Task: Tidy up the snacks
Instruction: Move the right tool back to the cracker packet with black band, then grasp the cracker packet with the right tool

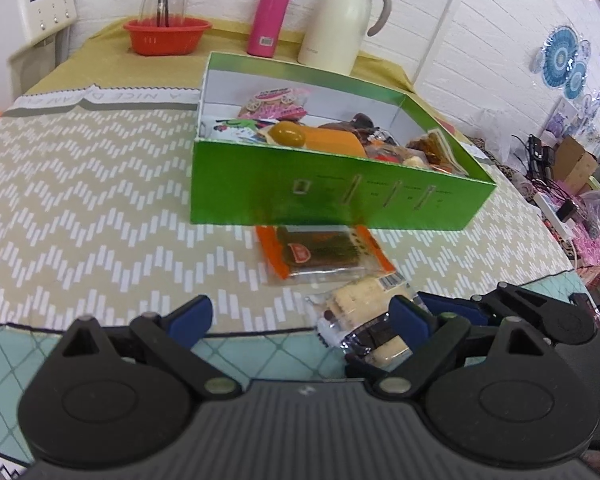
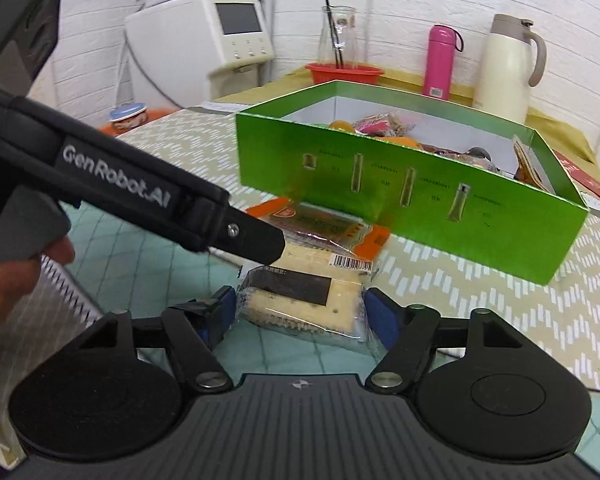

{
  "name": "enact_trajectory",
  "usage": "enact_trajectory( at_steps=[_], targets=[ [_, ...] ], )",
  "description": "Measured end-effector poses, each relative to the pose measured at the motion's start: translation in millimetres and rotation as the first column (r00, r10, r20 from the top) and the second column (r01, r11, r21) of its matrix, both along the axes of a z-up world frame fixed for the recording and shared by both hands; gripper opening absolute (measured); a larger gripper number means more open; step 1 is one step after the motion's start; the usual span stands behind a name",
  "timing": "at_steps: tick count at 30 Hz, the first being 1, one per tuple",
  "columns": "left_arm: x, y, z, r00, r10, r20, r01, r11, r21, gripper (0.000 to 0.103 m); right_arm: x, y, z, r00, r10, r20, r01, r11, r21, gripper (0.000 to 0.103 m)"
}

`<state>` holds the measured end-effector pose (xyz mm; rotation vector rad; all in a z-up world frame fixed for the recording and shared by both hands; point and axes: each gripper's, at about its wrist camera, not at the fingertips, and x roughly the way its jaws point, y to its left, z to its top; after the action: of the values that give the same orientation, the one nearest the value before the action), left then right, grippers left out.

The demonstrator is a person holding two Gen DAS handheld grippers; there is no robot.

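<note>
A green box (image 1: 340,200) holding several snacks stands on the patterned tablecloth. In front of it lie an orange snack packet (image 1: 324,254) and a clear cracker packet with a barcode (image 1: 360,296). My left gripper (image 1: 300,318) hovers open just before them, with nothing between its pads. In the right wrist view, my right gripper (image 2: 300,314) has its blue pads against both sides of a dark-labelled cracker packet (image 2: 300,300), near the table's front edge. The left gripper's finger (image 2: 256,236) reaches in from the left above the barcode packet (image 2: 332,258). The green box (image 2: 420,208) stands behind.
At the back of the table stand a red basket (image 1: 168,36) with a glass carafe, a pink flask (image 1: 270,16) and a cream thermos jug (image 1: 340,20). A white machine (image 2: 228,36) sits beyond the table's left end. Cluttered boxes and cables (image 1: 560,184) lie off to the right.
</note>
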<state>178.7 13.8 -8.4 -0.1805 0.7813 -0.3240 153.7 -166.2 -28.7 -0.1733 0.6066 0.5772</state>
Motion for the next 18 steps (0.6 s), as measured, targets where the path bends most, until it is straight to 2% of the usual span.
enact_trajectory(
  at_steps=[8, 14, 18],
  targets=[
    [-43.3, -15.2, -10.1, 0.989, -0.147, -0.007, 0.147, 0.988, -0.044, 0.090, -38.5, -20.1, 1.7, 0.998, 0.063, -0.018, -0.063, 0.998, -0.014, 0.103],
    [-46.1, -33.8, -8.3, 0.970, -0.243, 0.000, 0.243, 0.969, -0.039, 0.090, -58.0, -28.9, 3.8, 1.000, 0.019, 0.004, -0.019, 1.000, -0.011, 0.103],
    [-45.6, -42.0, -8.4, 0.956, -0.294, 0.006, 0.294, 0.955, -0.032, 0.090, -67.8, -38.9, 2.2, 1.000, -0.020, -0.018, 0.020, 1.000, 0.009, 0.103]
  ],
)
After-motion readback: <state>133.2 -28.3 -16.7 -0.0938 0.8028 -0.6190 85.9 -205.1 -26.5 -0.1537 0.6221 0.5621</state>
